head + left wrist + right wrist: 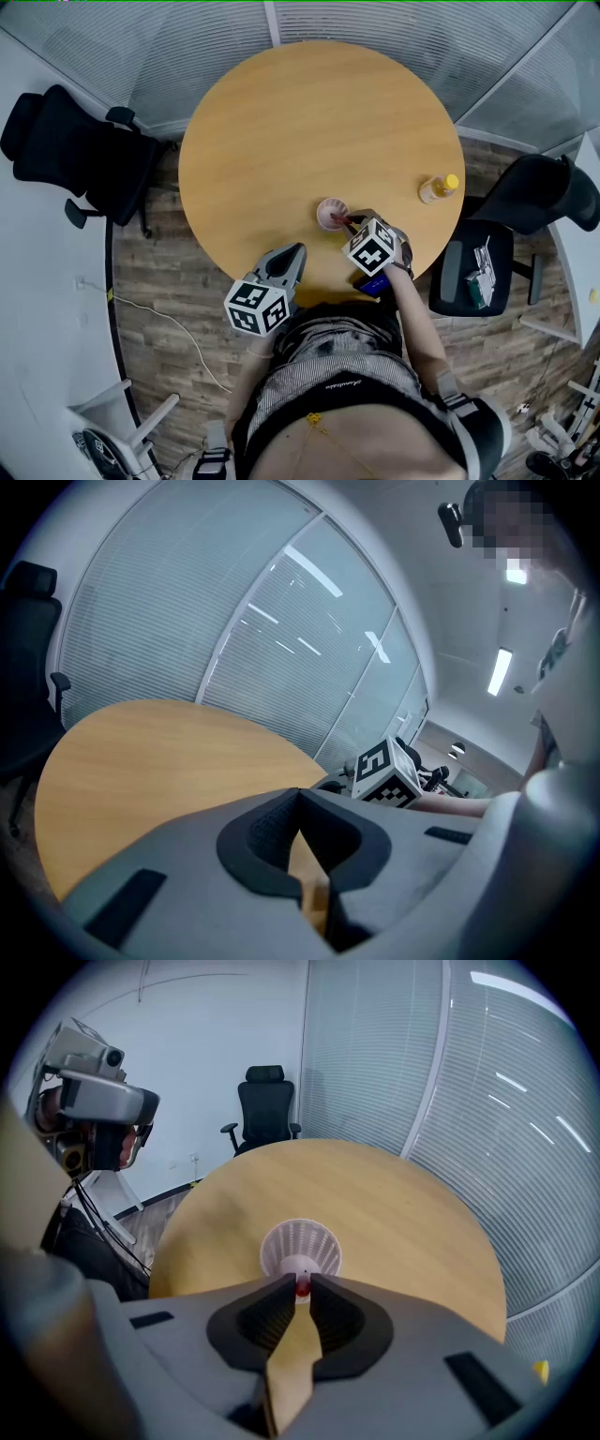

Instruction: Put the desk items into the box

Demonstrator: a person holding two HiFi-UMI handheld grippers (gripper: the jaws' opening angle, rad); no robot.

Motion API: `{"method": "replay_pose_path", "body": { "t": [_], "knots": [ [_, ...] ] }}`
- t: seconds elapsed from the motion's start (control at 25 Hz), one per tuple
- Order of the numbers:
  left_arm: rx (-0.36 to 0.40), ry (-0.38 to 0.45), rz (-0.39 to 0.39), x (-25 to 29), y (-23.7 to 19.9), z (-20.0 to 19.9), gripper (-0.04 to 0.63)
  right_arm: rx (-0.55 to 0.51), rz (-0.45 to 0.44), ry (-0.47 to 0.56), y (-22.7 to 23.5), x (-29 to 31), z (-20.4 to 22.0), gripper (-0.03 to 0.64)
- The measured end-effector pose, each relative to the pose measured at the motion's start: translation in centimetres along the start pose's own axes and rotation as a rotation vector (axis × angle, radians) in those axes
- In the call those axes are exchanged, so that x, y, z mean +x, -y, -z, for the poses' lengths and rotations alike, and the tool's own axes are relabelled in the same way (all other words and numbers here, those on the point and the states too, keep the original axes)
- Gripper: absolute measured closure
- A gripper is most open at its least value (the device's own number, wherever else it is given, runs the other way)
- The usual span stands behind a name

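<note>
Right gripper (300, 1282): jaws clamped on a small red item (302, 1287) at the tips, pointed steeply down toward the basket (332, 213).
Left gripper (298, 797): jaws closed tip to tip with nothing between them. It sits over the near table edge, beside the right gripper and apart from the basket.
Red item: held just at the basket's near rim. Contact with the rim cannot be told.
Basket: small round cup with a white lattice wall, upright on the table (309, 122) near the person's side.
In the way: in the right gripper view the grey jaws cover the basket's near rim and base.
Table: round, with a smooth light wood-grain top.
Bottle (439, 188): yellow cap, amber body, near the table's right edge, well apart from the basket.
Left chair (75, 150): black, padded, off the table's left side.
Right chair (539, 192): black, off the table's right side.
Blinds (216, 42): pale horizontal slats behind the table.
Floor (159, 281): grey-brown planks.
</note>
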State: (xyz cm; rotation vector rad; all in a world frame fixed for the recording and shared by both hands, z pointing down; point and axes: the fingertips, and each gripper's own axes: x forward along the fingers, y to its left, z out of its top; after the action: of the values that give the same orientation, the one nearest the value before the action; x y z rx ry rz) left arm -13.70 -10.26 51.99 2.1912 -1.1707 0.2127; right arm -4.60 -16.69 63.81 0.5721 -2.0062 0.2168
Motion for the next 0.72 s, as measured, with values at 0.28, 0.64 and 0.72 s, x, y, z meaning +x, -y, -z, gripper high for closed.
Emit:
{"method": "replay_pose_path", "body": {
  "t": [0.28,0.64,0.72],
  "knots": [
    [0.000,0.002,0.003,0.4,0.1,-0.1,0.598,0.034,-0.005,0.062,0.5,-0.5,-0.4,0.555],
    [0.005,0.008,0.001,0.3,0.3,-0.1,0.598,0.119,-0.050,0.157,0.3,-2.2,-1.0,0.551],
    [0.008,0.009,0.001,0.4,0.4,-0.2,0.598,0.153,-0.046,0.178,0.4,-2.8,-1.0,0.551]
  ]
}}
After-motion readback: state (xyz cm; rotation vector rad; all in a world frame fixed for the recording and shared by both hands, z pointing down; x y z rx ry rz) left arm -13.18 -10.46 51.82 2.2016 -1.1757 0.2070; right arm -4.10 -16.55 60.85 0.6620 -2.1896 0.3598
